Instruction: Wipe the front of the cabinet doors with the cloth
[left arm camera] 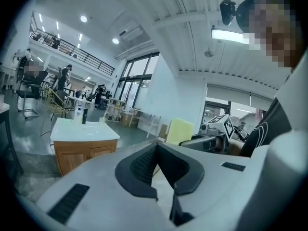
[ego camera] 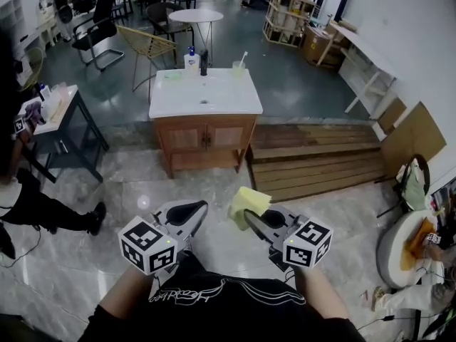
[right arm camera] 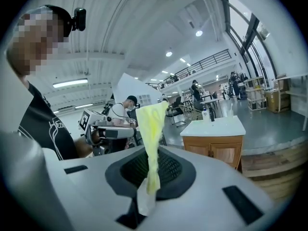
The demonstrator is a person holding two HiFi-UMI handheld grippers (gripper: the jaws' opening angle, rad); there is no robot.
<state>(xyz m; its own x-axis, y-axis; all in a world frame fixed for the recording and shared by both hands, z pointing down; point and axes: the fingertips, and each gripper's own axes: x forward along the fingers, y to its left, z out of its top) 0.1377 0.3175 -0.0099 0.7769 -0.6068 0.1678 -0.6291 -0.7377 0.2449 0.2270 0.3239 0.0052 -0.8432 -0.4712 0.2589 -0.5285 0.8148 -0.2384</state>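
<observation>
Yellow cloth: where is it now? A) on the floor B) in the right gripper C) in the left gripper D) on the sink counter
B: the right gripper is shut on the yellow cloth; the left gripper holds nothing.

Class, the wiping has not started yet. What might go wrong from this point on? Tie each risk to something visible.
1. The right gripper holds the cloth by a narrow pinch, with most of it standing free above the jaws. Pressed against the cabinet doors, it may fold over or slip out.
2. The wooden platform lies close beside the cabinet. Stepping in to reach the door on that side, the person might trip on its edge.
</observation>
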